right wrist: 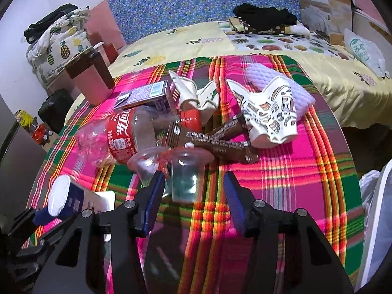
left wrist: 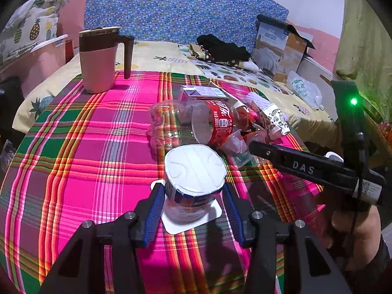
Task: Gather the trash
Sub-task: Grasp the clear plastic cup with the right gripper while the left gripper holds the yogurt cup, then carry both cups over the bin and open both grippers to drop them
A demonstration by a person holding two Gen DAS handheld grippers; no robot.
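My left gripper (left wrist: 193,187) is shut on a small yogurt cup (left wrist: 193,171), whose white end faces the camera above the plaid cloth (left wrist: 73,159). In the right wrist view that cup (right wrist: 65,197) shows at the lower left. My right gripper (right wrist: 193,183) is open around a clear plastic cup (right wrist: 186,178); the left pad is close to it and the right pad stands apart from it. Just beyond it lies a heap of trash: a second clear cup (right wrist: 147,164), an empty cola bottle (right wrist: 122,134), a brown wrapper (right wrist: 220,139), a purple carton (right wrist: 144,95) and crumpled paper cups (right wrist: 267,115).
A pink jug with a brown lid (left wrist: 98,68) stands at the cloth's far left corner. Lavender foam netting (right wrist: 296,90) lies behind the paper cups. A bed with dark clothes (right wrist: 264,17) and boxes (left wrist: 281,46) lies beyond. Something white (right wrist: 374,208) stands at the right edge.
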